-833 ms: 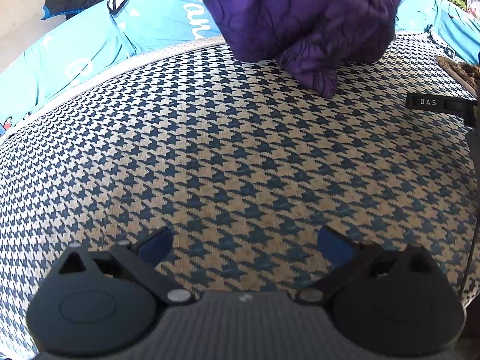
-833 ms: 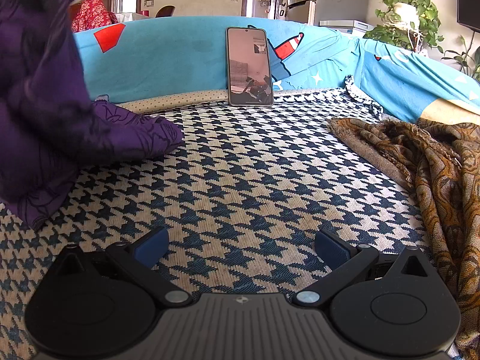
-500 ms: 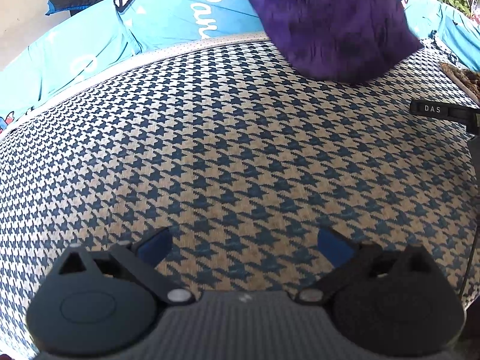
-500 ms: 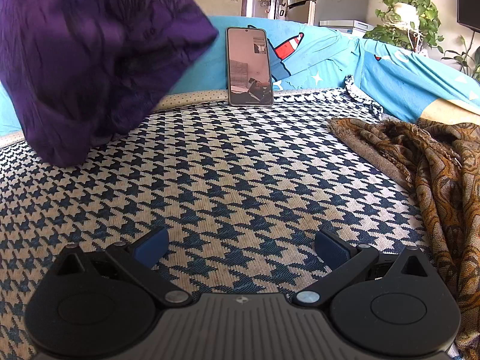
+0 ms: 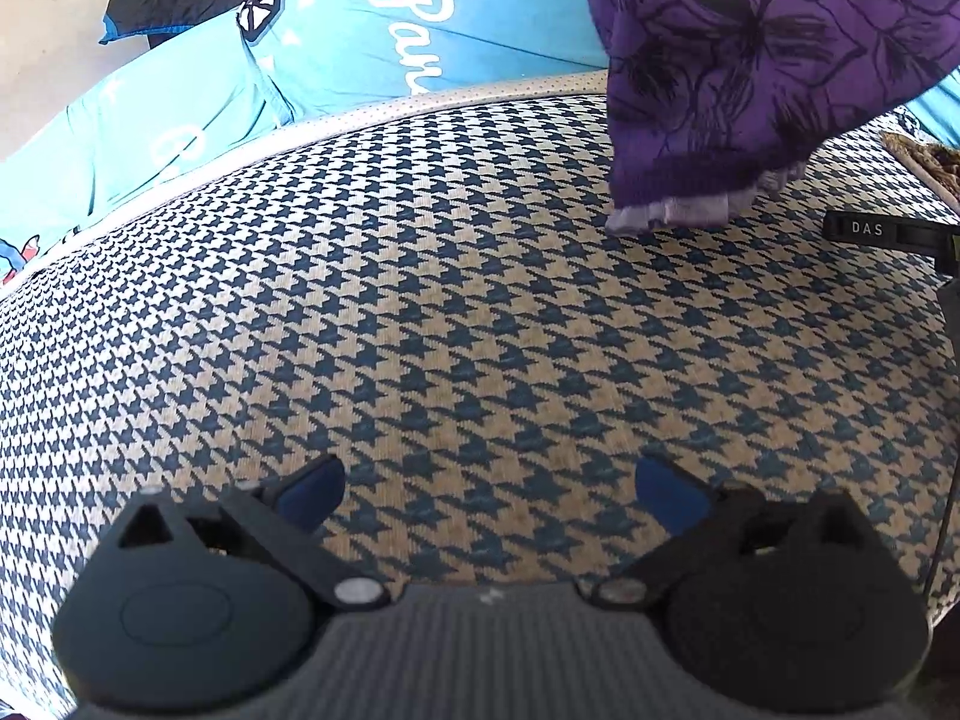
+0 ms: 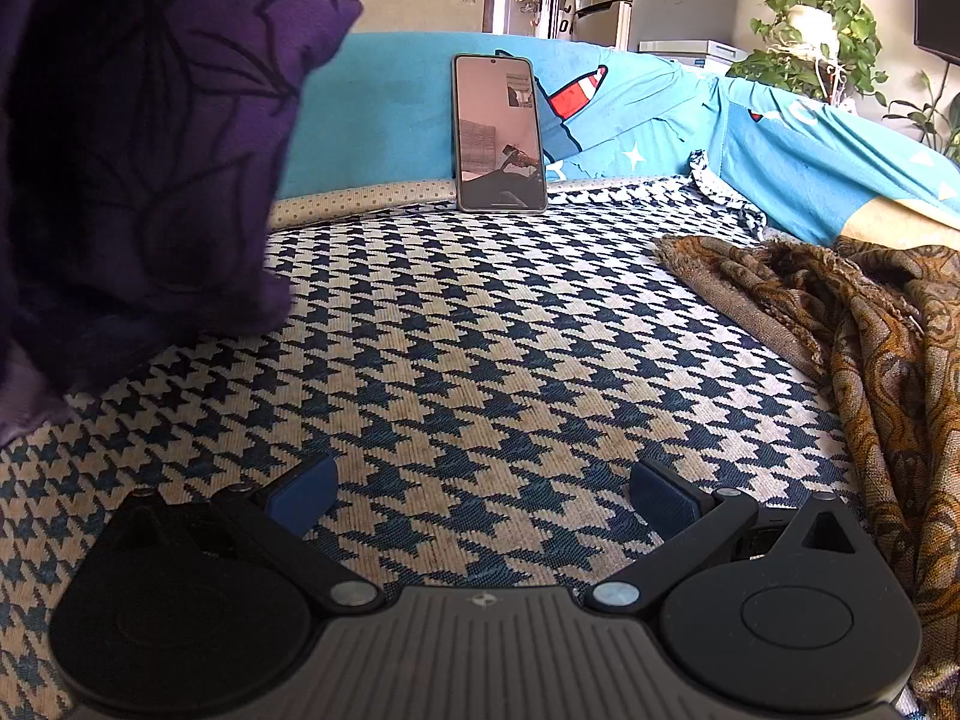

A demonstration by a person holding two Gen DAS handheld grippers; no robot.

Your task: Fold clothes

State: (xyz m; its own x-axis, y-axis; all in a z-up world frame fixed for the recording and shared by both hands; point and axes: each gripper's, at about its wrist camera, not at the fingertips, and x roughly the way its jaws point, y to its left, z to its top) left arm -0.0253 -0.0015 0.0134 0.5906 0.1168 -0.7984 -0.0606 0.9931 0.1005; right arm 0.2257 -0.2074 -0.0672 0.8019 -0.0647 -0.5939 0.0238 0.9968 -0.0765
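A purple garment with a dark floral print (image 5: pixel 756 54) hangs at the upper right of the left wrist view, its pale hem brushing the houndstooth cover (image 5: pixel 456 324). The same purple garment (image 6: pixel 132 138) fills the upper left of the right wrist view. What holds it up is out of frame. My left gripper (image 5: pixel 489 495) is open above bare houndstooth cloth, well short of the garment. My right gripper (image 6: pixel 480 495) is open too, with nothing between its blue pads (image 6: pixel 300 495). A brown patterned garment (image 6: pixel 864 348) lies crumpled at the right.
A phone (image 6: pixel 499 133) leans upright against the blue cushions (image 6: pixel 660 120) at the back. More blue cushions (image 5: pixel 336 54) border the cover at the far left. Part of the other gripper's black body (image 5: pixel 888 231) shows at the right edge. Potted plants (image 6: pixel 810 30) stand behind the seat.
The purple garment rose off the cover from a slumped heap, swung across, and now hangs with its hem touching down. Both grippers stayed open and nearly still.
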